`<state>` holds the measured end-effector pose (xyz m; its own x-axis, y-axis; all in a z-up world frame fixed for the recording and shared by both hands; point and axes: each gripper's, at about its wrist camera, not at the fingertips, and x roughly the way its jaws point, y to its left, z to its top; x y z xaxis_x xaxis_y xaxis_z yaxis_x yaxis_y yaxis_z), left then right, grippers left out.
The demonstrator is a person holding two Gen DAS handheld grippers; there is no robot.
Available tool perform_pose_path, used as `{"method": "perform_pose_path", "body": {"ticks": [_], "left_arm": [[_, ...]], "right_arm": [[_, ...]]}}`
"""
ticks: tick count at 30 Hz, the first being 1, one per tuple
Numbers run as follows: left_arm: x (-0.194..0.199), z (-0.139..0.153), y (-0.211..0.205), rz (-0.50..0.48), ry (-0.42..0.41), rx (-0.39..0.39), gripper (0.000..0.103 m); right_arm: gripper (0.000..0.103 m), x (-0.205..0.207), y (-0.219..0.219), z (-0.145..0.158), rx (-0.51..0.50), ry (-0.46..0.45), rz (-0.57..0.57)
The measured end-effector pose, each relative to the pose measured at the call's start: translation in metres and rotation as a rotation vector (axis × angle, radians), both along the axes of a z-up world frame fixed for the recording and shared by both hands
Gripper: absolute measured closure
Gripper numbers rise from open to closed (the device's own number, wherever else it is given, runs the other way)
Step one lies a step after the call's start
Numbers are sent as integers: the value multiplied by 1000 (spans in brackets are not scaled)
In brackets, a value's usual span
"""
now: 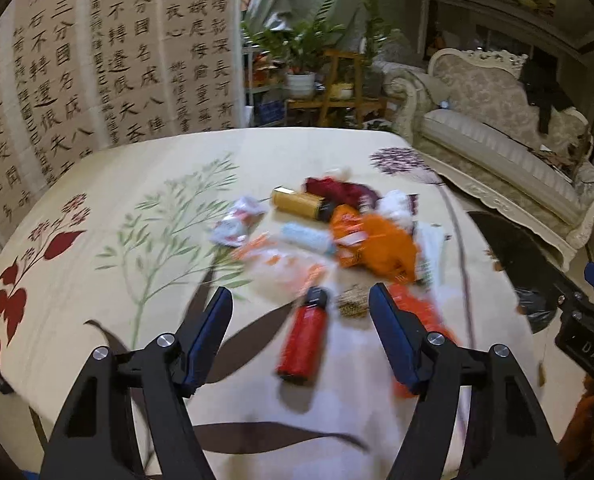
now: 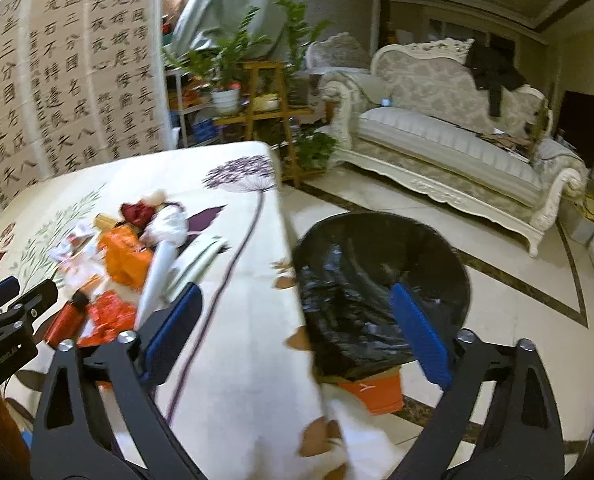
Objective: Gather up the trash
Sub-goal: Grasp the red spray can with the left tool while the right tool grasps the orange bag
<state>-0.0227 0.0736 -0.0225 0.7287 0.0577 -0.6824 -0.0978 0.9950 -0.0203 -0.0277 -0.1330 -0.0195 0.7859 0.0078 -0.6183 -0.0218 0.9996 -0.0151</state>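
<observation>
My left tongs (image 1: 301,312) are released, with the red bottle (image 1: 303,336) lying on the flowered cloth (image 1: 97,208) between the spread jaws, untouched. Beyond it the trash (image 1: 337,228) sits heaped mid-table: orange bags, crumpled white wrappers, a gold tube, something dark red. My right tongs (image 2: 297,316) gape empty over the table edge, beside the black-lined bin (image 2: 377,264) on the floor.

Dim warm indoor light, motion blur, fisheye bending, dark corners
</observation>
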Motion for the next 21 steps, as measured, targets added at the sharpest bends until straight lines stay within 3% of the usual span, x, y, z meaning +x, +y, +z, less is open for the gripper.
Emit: {"method": "perform_pose_path", "body": {"ticks": [7,15,19,21], "left_arm": [[-2,-13,24,14,48,-18,34],[11,-27,16,-25,95,-9,35],[13,-35,10,-65,126,-8,56],[13,-38,8,-85,136,-26,73]], "right_arm": [[19,-3,21,-2,-16,16,51],[19,-1,20,-4,-17,31,47],[19,0,22,-5,-7,32,54],[19,-1,24,-6,-2,32,66]]}}
